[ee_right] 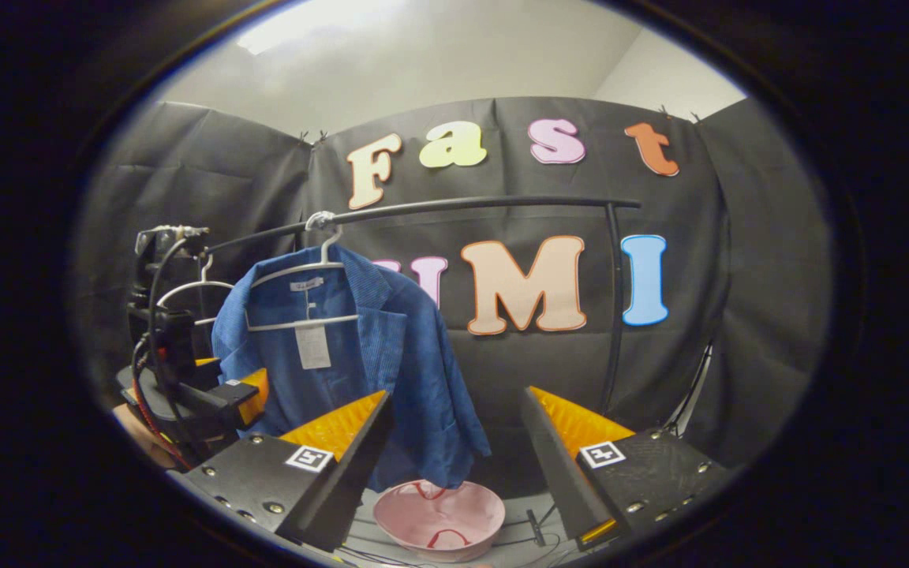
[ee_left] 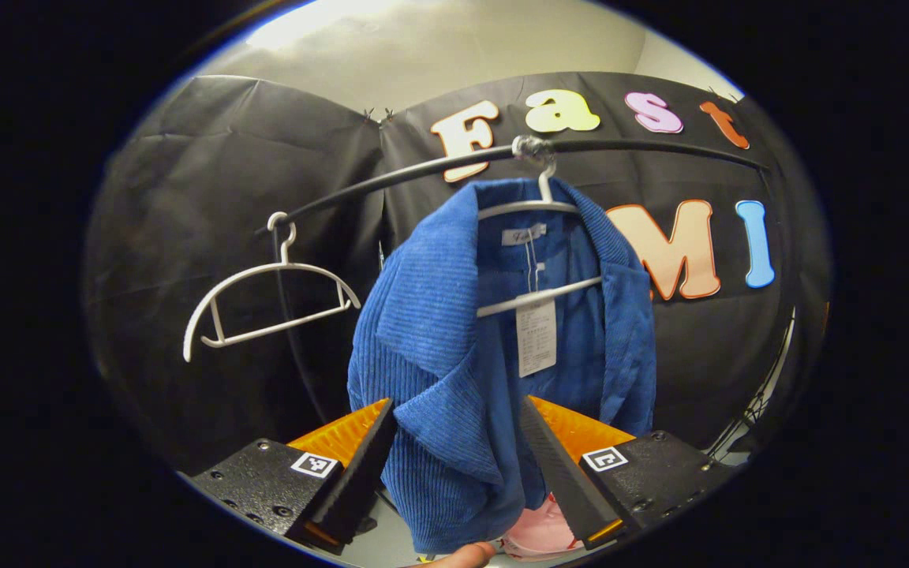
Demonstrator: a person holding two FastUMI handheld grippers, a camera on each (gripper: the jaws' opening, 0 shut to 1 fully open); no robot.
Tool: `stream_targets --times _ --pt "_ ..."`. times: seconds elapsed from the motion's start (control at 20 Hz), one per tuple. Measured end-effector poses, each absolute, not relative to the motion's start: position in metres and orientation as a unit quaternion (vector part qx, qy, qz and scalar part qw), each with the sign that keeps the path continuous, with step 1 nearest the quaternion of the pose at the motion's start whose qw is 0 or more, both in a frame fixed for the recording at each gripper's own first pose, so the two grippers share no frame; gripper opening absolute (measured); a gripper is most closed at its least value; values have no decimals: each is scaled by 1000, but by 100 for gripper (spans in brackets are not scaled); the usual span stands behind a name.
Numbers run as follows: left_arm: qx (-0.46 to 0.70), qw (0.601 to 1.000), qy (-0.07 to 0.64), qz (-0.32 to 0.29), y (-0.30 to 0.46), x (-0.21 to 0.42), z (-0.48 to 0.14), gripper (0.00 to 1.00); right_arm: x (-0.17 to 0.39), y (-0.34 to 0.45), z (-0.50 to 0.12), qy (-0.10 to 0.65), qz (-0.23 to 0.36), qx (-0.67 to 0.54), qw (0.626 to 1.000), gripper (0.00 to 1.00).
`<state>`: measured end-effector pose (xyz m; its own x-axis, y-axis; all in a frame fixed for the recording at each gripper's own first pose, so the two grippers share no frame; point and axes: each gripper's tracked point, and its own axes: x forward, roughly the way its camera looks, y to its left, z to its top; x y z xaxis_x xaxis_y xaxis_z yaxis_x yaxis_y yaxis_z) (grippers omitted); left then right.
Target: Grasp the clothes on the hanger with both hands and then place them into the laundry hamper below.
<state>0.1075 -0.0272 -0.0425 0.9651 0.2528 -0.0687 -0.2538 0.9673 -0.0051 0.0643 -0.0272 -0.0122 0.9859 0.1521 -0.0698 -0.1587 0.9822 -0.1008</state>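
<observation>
The jacket (ee_left: 494, 331) hangs lengthwise down over the hamper (ee_right: 439, 517); left gripper (ee_left: 458, 465) spread around it, right gripper (ee_right: 454, 457) spread, empty.

left tongs (ee_left: 458, 450): spread wide | right tongs (ee_right: 454, 450): spread wide, raised

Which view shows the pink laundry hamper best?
The right gripper view: the pink hamper sits open below the blue jacket, rim and inside visible. The left gripper view catches just a pink sliver behind the jacket's hem.
</observation>
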Motion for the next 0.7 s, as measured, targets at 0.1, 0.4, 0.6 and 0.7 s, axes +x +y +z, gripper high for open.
stream_targets --times 0.1,0.4,0.6,0.7 --pt "-20 991 39 123 -29 121 -52 97 69 -16 -12 35 81 -44 995 96" --pt "-24 994 29 100 -20 143 -61 58 81 -31 2 17 36 -30 999 96" --pt "-23 990 64 121 5 147 -71 7 98 -43 -2 26 24 -34 999 98" --pt "-18 992 75 102 4 151 -70 6 107 -49 -6 32 23 -51 998 96"
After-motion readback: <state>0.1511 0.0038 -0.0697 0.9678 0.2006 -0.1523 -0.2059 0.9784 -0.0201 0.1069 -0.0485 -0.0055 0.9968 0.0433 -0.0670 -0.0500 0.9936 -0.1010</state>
